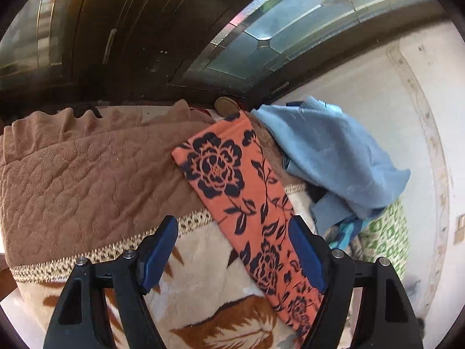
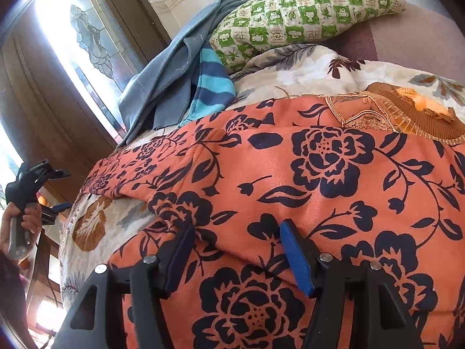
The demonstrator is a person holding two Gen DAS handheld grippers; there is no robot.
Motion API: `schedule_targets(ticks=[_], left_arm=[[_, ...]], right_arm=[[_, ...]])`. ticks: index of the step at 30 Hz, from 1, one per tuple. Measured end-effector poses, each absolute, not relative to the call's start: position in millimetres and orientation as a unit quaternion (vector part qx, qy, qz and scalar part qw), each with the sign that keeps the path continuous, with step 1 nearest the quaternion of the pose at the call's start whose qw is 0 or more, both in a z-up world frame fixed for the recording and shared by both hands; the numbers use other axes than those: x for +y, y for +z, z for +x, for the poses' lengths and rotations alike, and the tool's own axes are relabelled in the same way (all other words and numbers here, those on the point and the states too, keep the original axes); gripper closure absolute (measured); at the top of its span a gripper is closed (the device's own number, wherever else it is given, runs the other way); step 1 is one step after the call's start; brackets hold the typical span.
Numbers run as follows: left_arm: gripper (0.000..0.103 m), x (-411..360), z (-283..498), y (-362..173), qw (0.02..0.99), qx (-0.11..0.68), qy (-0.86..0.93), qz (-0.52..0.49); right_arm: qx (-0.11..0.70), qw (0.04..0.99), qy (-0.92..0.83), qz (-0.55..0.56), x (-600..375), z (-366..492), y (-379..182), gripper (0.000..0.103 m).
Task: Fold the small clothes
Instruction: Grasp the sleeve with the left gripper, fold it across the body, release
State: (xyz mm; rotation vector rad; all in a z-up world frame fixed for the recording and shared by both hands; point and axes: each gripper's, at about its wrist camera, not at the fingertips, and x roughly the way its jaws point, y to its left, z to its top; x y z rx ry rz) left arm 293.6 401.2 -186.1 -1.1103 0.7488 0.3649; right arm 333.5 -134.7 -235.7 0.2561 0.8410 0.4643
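An orange garment with dark blue flowers (image 2: pixel 305 180) lies spread on a bed. One long sleeve or leg of it (image 1: pixel 247 200) runs across the left wrist view. My left gripper (image 1: pixel 234 226) is open and empty, hovering over that strip's lower part. My right gripper (image 2: pixel 235 232) is open, low over the garment's body near a fold, and holds nothing. The left gripper (image 2: pixel 49 200) also shows at the left edge of the right wrist view, held in a hand.
A cream blanket with brown leaves (image 1: pixel 203 285) covers the bed, with a brown towel-like blanket (image 1: pixel 87 174) on the left. A blue garment (image 1: pixel 328 157), a striped blue cloth (image 2: pixel 212 87), a green checked pillow (image 2: pixel 305 8) and a brown knit item (image 2: pixel 407 116) lie nearby. Dark wooden window frames stand behind.
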Motion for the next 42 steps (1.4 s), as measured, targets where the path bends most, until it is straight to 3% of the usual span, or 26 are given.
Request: schedule_targets(ticks=[3,6,18,25,26,28,29,30,35,42], left_arm=[[0.028,410.9,304.4,-191.6,0.767,0.35,0.169,-0.51],[0.046,412.4,315.2,-200.8,0.759,0.357,0.143,-0.525],[0.046,403.7,310.8,-210.2,0.733,0.366,0.16,-0.551],[0.047,420.5,324.3,-221.0,0.72,0.332,0.193,-0.577],[0.048,422.0,326.6,-223.0,0.72,0.329,0.196,-0.579],[0.066,422.6,328.3,-225.3,0.723,0.322,0.197,-0.579],[0.086,422.2,328.9,-227.6,0.724,0.324,0.194,-0.577],[0.093,421.1,328.5,-230.2,0.724,0.328,0.193,-0.575],[0.097,407.1,320.7,-208.3,0.76,0.301,0.18,-0.546],[0.097,325.4,327.5,-113.0,0.847,0.3,0.097,-0.427]], right_arm=[[0.401,0.877,0.229,0.137,-138.1,333.9,-236.7,0.037],[0.399,0.875,0.233,0.147,-140.3,334.2,-237.1,0.037],[0.398,0.873,0.236,0.155,-142.8,334.4,-237.7,0.037],[0.397,0.872,0.238,0.159,-144.0,334.2,-237.3,0.037],[0.397,0.872,0.238,0.16,-144.1,334.3,-237.3,0.037],[0.397,0.872,0.238,0.16,-144.1,334.2,-237.6,0.037],[0.397,0.872,0.238,0.16,-144.1,334.1,-237.7,0.037],[0.397,0.872,0.238,0.16,-144.2,334.1,-237.7,0.037],[0.4,0.872,0.231,0.161,-145.2,333.8,-233.3,0.04],[0.368,0.878,0.221,0.213,-185.7,306.9,-199.6,0.041]])
